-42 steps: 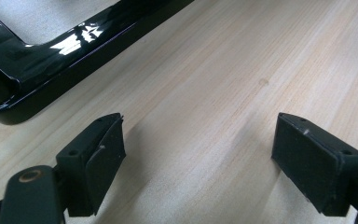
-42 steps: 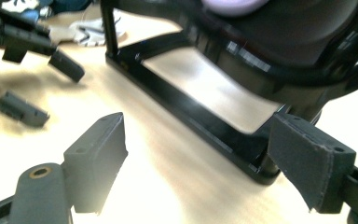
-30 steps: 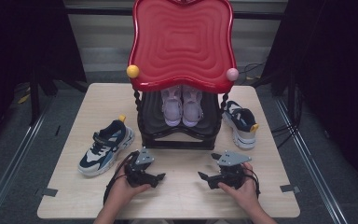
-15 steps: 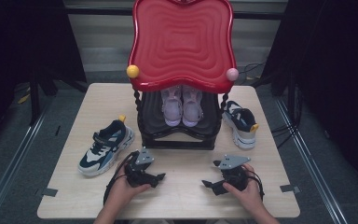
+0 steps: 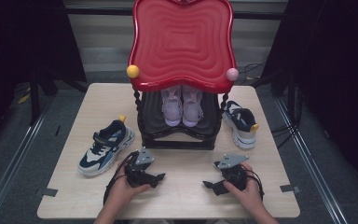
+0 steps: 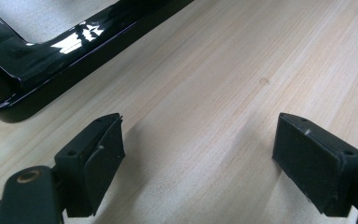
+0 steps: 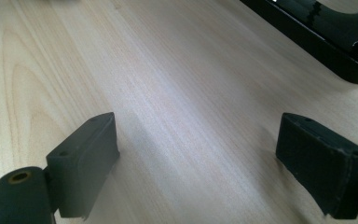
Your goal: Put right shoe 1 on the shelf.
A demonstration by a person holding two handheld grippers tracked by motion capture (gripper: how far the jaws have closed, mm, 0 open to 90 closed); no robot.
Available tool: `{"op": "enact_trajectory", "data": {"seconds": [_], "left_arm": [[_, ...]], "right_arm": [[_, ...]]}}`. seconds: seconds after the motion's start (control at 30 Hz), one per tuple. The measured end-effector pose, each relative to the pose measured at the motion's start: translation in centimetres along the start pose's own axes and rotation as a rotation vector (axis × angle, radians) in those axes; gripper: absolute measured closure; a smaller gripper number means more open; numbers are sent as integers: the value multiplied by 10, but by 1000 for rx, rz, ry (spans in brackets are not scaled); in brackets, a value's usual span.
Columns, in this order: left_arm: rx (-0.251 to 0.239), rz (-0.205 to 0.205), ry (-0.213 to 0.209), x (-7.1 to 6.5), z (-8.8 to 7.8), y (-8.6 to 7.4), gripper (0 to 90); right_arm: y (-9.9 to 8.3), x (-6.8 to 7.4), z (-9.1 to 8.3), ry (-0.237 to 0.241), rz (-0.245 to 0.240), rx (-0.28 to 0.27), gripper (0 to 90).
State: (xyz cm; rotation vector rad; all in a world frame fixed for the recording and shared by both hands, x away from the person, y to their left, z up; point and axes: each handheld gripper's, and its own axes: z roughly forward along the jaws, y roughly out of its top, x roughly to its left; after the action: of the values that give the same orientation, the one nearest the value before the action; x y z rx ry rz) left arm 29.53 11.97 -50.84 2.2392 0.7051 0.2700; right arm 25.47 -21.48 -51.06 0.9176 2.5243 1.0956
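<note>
A navy and white sneaker lies on the table left of a black and red shoe rack. Its mate lies to the rack's right. A pair of lilac shoes stands on the rack's lower shelf. My left gripper rests on the table in front of the rack, pointing right. In the left gripper view it is open over bare wood. My right gripper rests at the front right, pointing left. Seen from its own camera, the right gripper is open with nothing between the jaws.
The wooden table carries the rack at its middle back. The rack's glossy black base bar runs close ahead of the left jaws, and the same bar shows beyond the right jaws. Dark floor and cables surround the table.
The right gripper has slid a little toward the table's near edge. The left gripper and the shoes have kept still.
</note>
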Motion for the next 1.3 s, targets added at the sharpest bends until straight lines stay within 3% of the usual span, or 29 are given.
{"op": "enact_trajectory", "data": {"seconds": [1.07, 1.3], "left_arm": [[3, -10, 5, -1, 0, -1, 136], [85, -33, 28, -1, -5, 5, 154]], "right_arm": [[0, -3, 0, 20, -18, 1, 118], [0, -3, 0, 21, -19, 0, 118]]}}
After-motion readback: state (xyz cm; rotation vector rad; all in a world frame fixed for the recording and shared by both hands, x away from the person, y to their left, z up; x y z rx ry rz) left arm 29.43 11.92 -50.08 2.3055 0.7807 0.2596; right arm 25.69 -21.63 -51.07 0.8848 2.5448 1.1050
